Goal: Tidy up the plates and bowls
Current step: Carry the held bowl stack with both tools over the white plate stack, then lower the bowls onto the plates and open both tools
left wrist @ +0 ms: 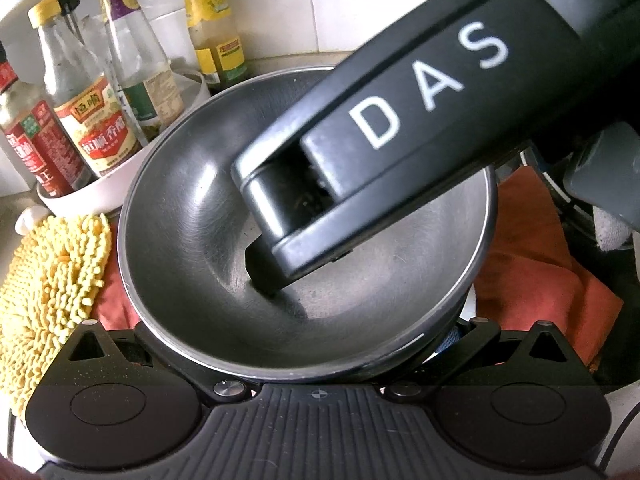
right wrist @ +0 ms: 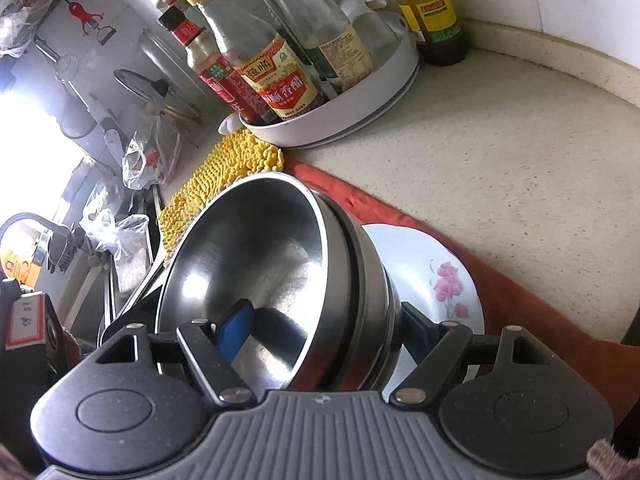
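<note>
Steel bowls (right wrist: 280,264), nested and tilted, sit clamped at the rim in our right tongs (right wrist: 320,324), one blue pad (right wrist: 236,328) inside the top bowl. Our left tongs (left wrist: 320,344) straddle the near rim; we cannot tell their grip. Beneath lies a flowered plate (right wrist: 440,280) on orange cloth (right wrist: 520,300); beyond, sauce bottles (right wrist: 276,76) on the counter (right wrist: 500,160).

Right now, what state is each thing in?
Steel bowls: nested, tilted, gripped at the rim.
Right gripper: shut on the bowls, one finger inside.
Left gripper: fingertips hidden by the bowl.
Flowered plate: flat on the red cloth.
Bottles: upright, capped, in the white tray.
</note>
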The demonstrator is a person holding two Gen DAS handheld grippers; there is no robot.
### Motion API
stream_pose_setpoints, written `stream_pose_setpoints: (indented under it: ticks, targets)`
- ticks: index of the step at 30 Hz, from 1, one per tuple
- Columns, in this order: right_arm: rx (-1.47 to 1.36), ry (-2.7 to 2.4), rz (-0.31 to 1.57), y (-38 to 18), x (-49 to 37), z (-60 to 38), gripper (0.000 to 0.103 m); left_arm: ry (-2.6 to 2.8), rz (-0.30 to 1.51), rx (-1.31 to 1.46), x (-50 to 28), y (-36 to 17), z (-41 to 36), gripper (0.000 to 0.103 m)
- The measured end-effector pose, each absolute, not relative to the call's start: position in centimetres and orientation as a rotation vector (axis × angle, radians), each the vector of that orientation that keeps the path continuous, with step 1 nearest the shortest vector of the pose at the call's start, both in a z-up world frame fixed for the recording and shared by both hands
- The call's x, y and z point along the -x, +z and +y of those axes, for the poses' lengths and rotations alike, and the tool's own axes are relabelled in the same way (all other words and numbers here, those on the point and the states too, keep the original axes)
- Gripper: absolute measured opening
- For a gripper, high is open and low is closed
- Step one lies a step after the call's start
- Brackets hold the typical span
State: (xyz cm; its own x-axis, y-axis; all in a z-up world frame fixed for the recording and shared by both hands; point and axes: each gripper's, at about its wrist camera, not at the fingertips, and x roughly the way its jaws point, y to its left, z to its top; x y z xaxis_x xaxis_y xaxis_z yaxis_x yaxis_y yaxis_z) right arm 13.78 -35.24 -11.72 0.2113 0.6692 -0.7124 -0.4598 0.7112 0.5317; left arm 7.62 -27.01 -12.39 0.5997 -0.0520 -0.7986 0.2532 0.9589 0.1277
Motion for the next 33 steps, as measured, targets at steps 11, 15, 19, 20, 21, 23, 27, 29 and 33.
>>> stream_pose_setpoints:
  ticks: [11, 15, 19, 20, 21, 23, 27, 29, 33]
  targets:
    - [-0.212, 0.800, 1.124, -12.6, -14.5, -34.9, 0.073, -0.171, 0.932, -0.239, -8.6, -13.5, -26.9, 0.103]
    - [-0.214, 0.798, 1.128, -12.8, -14.7, -34.9, 0.073, -0.178, 0.937, -0.248, -8.8, -13.6, -26.9, 0.103]
    - [-0.210, 0.795, 1.128, -13.1, -14.8, -34.9, 0.073, -0.192, 0.958, -0.268, -9.1, -14.0, -26.7, 0.103]
    - [-0.210, 0.794, 1.132, -13.3, -14.8, -34.9, 0.073, -0.198, 0.957, -0.265, -9.0, -14.2, -26.5, 0.103]
    - [-0.203, 0.792, 1.134, -13.4, -14.7, -34.9, 0.072, -0.200, 0.953, -0.274, -9.0, -14.1, -26.6, 0.103]
    - [-0.183, 0.783, 1.102, -13.3, -14.5, -34.9, 0.072, -0.203, 0.951, -0.303, -9.0, -14.0, -26.8, 0.103]
    - [-0.177, 0.763, 1.097, -13.1, -14.6, -35.2, 0.072, -0.223, 0.950, -0.338, -8.2, -13.8, -26.4, 0.102]
    - [-0.174, 0.768, 1.108, -13.2, -14.5, -35.2, 0.072, -0.228, 0.946, -0.347, -7.6, -13.6, -25.8, 0.102]
    - [-0.166, 0.783, 1.119, -13.5, -14.1, -34.7, 0.072, -0.245, 0.960, -0.321, -6.5, -13.4, -24.1, 0.102]
